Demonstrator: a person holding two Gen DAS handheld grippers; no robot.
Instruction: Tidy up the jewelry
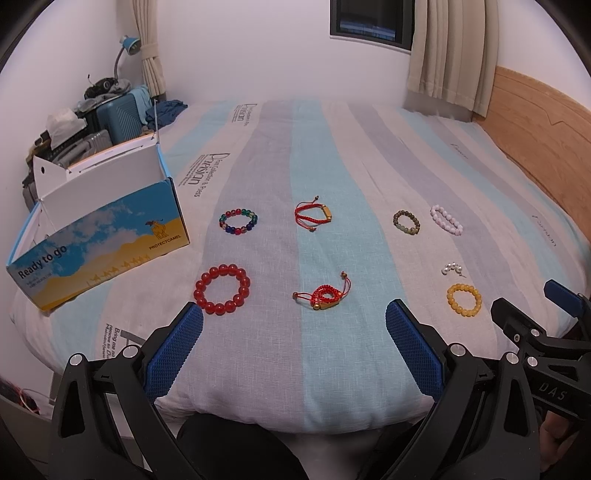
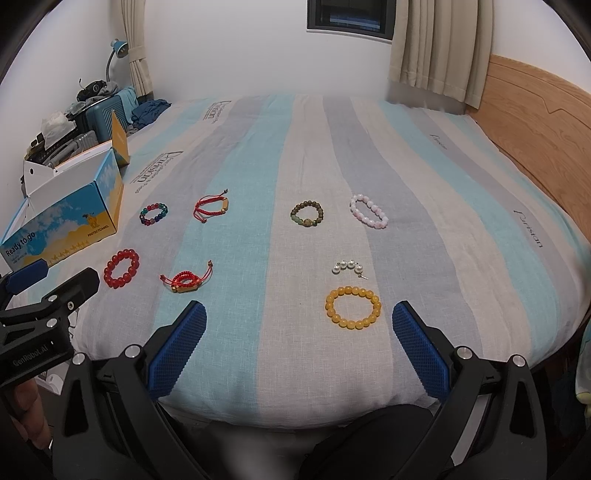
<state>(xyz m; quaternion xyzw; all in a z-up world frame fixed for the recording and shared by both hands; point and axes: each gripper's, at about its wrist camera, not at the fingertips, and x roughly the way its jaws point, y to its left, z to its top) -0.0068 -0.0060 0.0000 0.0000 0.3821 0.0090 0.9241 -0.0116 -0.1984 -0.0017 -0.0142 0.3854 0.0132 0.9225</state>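
Eight pieces of jewelry lie spread on the bed (image 1: 332, 155), the box (image 1: 99, 236) at its left. Your left gripper (image 1: 294, 325) and right gripper (image 2: 299, 325) hover spread and empty. Pinch the yellow bracelet (image 2: 352, 307) across one bead; it's light and floppy (beads roll).

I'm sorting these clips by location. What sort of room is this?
Most likely a bedroom: the jewelry lies on a bed with a striped bedspread and a wooden headboard, a curtained window sits in the far wall, and suitcases are piled in the corner.
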